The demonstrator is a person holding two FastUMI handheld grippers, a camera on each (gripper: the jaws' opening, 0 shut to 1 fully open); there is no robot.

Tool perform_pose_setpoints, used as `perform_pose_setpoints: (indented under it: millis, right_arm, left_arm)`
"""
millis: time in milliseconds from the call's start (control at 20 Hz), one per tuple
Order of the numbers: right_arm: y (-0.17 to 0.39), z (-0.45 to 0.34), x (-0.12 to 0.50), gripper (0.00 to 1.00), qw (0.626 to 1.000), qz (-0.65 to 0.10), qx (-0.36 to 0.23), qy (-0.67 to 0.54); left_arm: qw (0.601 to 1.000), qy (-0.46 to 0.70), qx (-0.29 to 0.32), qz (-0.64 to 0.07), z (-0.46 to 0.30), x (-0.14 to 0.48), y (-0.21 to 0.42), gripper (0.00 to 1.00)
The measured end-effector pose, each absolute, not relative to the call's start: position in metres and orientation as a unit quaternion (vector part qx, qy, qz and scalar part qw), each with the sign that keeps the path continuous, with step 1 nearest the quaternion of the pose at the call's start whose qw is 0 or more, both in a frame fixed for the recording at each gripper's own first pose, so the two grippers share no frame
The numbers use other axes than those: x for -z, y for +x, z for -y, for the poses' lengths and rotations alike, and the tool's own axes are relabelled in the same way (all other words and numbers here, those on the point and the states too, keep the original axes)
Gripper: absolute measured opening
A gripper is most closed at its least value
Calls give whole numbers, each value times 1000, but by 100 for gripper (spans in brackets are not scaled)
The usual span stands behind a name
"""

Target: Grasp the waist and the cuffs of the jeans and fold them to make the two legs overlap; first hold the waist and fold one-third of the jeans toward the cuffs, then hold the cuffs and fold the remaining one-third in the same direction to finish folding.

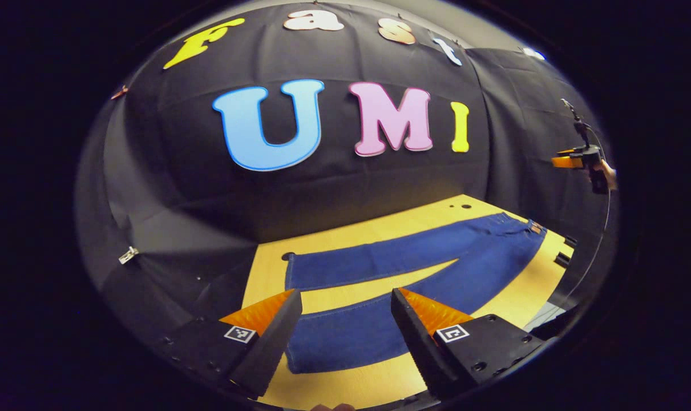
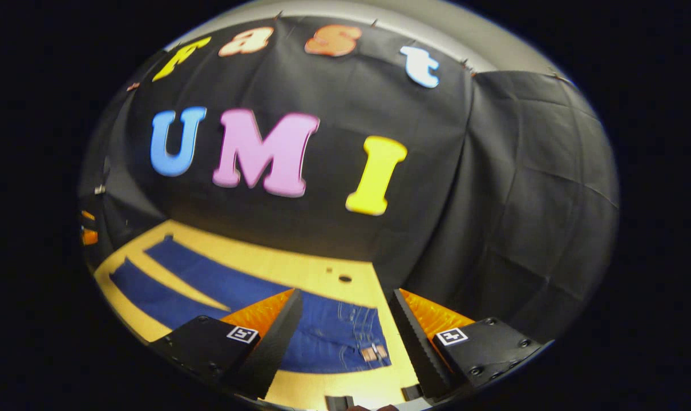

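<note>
A pair of blue jeans (image 1: 436,268) lies flat on the wooden table, its two legs spread apart in a V. In the left gripper view the near leg's cuff (image 1: 305,342) lies below my open left gripper (image 1: 345,302), which hovers above it holding nothing. The waist (image 1: 522,225) is at the far right. In the right gripper view the jeans (image 2: 208,285) run off to the left and the waist (image 2: 356,337) lies below my open right gripper (image 2: 345,302), also holding nothing. The right gripper (image 1: 579,160) shows far off in the left gripper view, held by a hand.
The yellow wooden table (image 1: 351,234) has a small hole (image 2: 345,278) near the waist and another (image 1: 288,256) by the far cuff. Black cloth walls close in behind and to the sides. Dark fittings (image 1: 565,251) sit on the table's right edge.
</note>
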State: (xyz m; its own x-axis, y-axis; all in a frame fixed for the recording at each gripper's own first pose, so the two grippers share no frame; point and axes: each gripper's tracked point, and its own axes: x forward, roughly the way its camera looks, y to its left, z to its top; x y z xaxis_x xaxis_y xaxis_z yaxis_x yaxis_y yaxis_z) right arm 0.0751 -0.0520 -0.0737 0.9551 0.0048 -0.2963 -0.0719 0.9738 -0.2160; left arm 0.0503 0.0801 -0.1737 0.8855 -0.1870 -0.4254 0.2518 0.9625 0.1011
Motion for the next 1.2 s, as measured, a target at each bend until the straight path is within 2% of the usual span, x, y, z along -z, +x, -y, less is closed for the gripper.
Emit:
perform_pose_setpoints:
  millis: [200,400,550,700,900,1200]
  right_arm:
    - [103,20,141,96,954,-213,-130,-166]
    - [114,25,219,97,887,-304,-217,-272]
    - [109,28,266,97,832,-349,-279,-329]
    - [99,36,302,97,771,-368,-334,-397]
    - [87,51,333,97,696,-375,-398,-465]
    - [78,82,351,97,667,-430,-420,-440]
  left_arm:
    - [910,211,216,-285,-66,229,45,98]
    - [806,353,300,-369,-83,286,28,98]
    - [727,431,357,-398,-91,314,19,98]
    - [681,446,380,-439,-106,337,14,98]
    - [639,462,390,-476,-130,360,18,98]
    - [572,436,437,-540,-147,377,-22,96]
